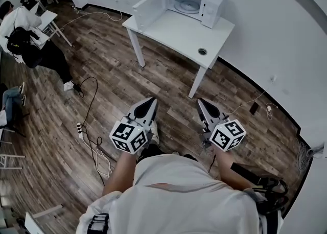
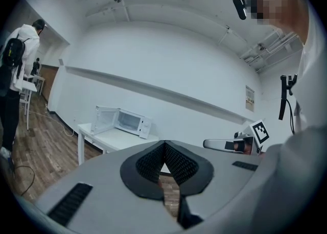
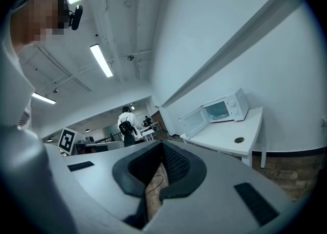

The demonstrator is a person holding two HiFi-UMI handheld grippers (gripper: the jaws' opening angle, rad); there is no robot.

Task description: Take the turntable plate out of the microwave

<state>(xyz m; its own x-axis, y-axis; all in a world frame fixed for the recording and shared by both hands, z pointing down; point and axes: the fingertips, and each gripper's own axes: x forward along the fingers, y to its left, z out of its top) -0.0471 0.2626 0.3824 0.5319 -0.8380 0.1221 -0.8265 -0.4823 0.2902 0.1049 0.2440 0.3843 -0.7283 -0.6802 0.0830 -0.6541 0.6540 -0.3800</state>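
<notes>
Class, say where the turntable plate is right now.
In the head view, the turntable plate lies inside the open microwave, which stands at the far end of the white table, top centre.

No readable text, wall notice (image 2: 249, 98) — too small to read

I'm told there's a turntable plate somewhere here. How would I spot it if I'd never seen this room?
Find the white table by the far wall; on it stands a white microwave with its door swung open. Inside lies the turntable plate, a pale round disc flat on its floor. The only other round thing nearby is a small dark hole in the tabletop.
</notes>
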